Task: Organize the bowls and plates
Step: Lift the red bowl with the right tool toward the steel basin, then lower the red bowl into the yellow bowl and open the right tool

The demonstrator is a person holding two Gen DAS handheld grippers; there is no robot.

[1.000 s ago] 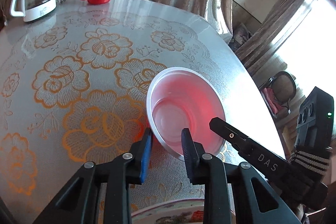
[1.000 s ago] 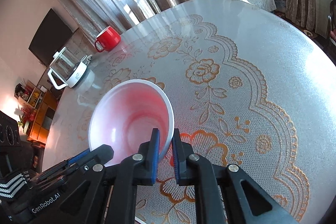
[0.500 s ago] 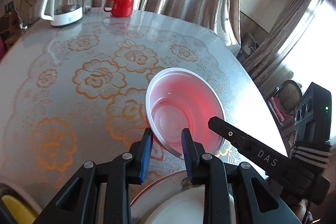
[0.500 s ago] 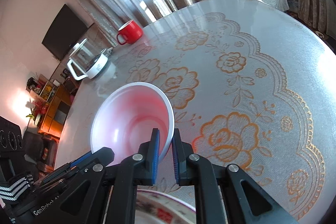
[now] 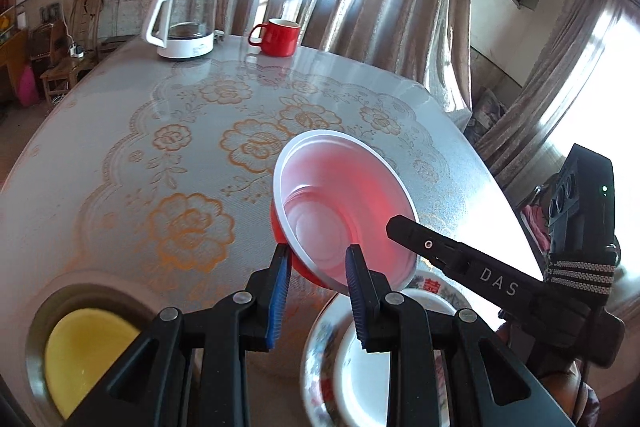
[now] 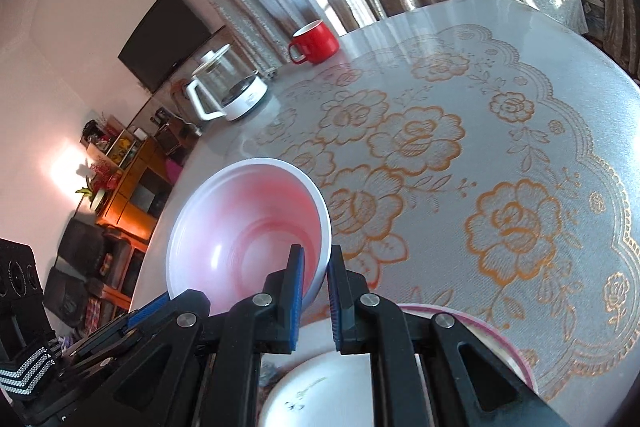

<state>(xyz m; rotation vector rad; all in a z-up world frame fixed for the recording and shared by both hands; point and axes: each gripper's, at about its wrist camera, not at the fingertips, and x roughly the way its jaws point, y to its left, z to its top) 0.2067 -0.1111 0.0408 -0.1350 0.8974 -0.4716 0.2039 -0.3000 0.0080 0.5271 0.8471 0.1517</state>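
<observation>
Both of your grippers clamp the same red bowl (image 5: 340, 211), held tilted in the air above the worktop (image 5: 120, 155). Your left gripper (image 5: 318, 283) has its blue pads narrowly apart with the bowl's near rim pinched between them, one pad outside on the red wall, one inside the pale interior. Your right gripper (image 6: 316, 283) is nearly closed, pads squeezed on the bowl's rim (image 6: 322, 227) at the side; in the left wrist view its finger reaches in from the right. A patterned plate (image 5: 320, 343) with a white bowl (image 6: 320, 387) on it sits directly under the grippers. A yellow bowl (image 5: 88, 351) sits at lower left. Kettle (image 5: 184, 23) and red mug (image 5: 280, 37) stand well apart at the far edge.
</observation>
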